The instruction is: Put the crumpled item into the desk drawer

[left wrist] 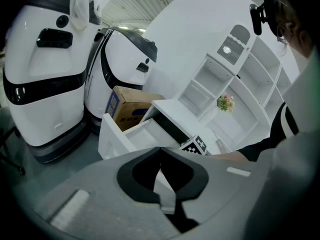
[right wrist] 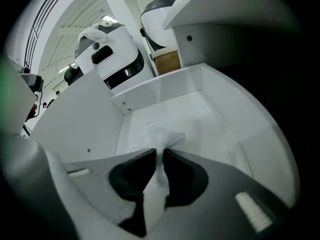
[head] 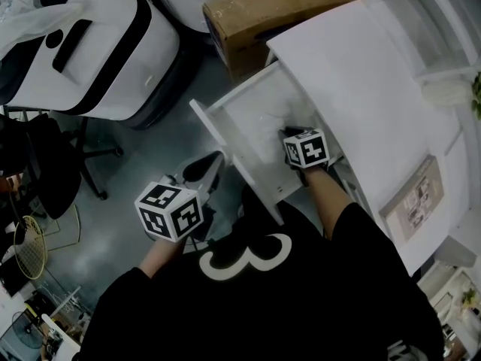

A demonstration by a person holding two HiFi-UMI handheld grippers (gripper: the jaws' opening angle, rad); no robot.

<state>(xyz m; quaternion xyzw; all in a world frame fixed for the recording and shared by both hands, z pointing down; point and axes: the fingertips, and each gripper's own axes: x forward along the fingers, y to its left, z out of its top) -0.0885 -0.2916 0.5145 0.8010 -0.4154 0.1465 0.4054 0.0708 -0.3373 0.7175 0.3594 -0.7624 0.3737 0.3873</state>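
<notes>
The white desk drawer (head: 248, 110) stands pulled out below the desk top. My right gripper (head: 294, 135) reaches down inside it. In the right gripper view the jaws of that gripper (right wrist: 159, 153) are shut on a crumpled white tissue (right wrist: 161, 136), which bunches out beyond the tips just above the drawer floor (right wrist: 215, 119). My left gripper (head: 201, 171) hangs outside the drawer, left of its front panel, above the floor. Its jaws (left wrist: 159, 149) meet at the tips with nothing between them. The open drawer (left wrist: 135, 136) shows ahead of it.
A cardboard box (head: 270, 13) sits on the floor behind the drawer. Two big white machines (head: 90, 43) stand at the far left, with a black chair (head: 45, 164) near them. The white desk top (head: 361, 74) carries a framed picture (head: 413, 198); white shelves (left wrist: 220, 84) rise behind.
</notes>
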